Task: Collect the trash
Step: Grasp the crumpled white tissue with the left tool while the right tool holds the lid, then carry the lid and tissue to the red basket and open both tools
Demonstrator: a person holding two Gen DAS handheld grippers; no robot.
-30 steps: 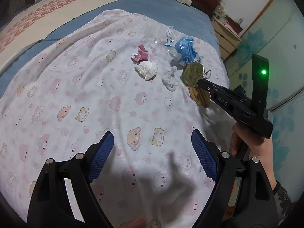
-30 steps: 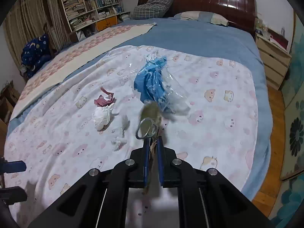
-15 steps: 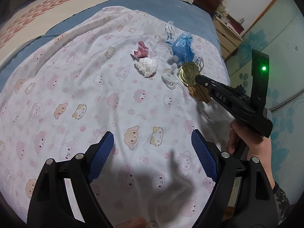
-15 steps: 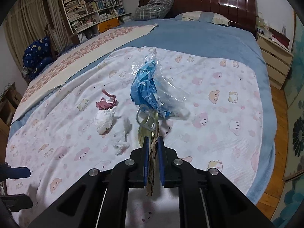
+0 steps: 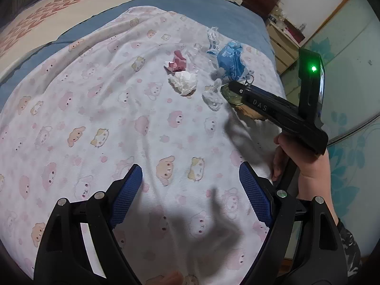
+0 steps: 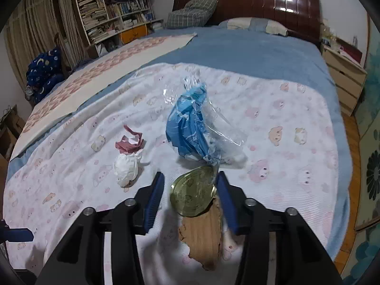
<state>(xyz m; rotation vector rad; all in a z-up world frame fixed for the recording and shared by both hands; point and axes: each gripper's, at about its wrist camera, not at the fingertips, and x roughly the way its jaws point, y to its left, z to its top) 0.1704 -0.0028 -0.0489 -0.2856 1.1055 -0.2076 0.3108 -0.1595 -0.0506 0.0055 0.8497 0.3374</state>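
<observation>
My right gripper (image 6: 189, 182) has its jaws opening. A gold can lid (image 6: 193, 194) and a torn scrap of brown cardboard (image 6: 204, 237) lie loose between them on the cartoon-print sheet (image 6: 296, 109), and the pads do not press on them. Just beyond sits a blue plastic bag (image 6: 190, 128) in clear film. A white tissue wad (image 6: 127, 168) and a pink wrapper (image 6: 129, 142) lie to its left. My left gripper (image 5: 190, 175) hovers open over bare sheet, nothing between its fingers. From there the right gripper (image 5: 231, 86) shows at the pile's right edge, held by a hand (image 5: 306, 161).
A small white crumple (image 5: 212, 97) and clear plastic (image 5: 212, 36) belong to the same pile. The bed's right edge drops to a wooden floor (image 6: 351, 142). A nightstand (image 6: 344, 76), headboard (image 6: 249, 0) and bookshelf (image 6: 111, 11) stand beyond.
The right gripper's jaws have spread apart and let go of the lid and cardboard, which now show face-up on the sheet. That gripper edged toward the pile. The left gripper stayed put.
</observation>
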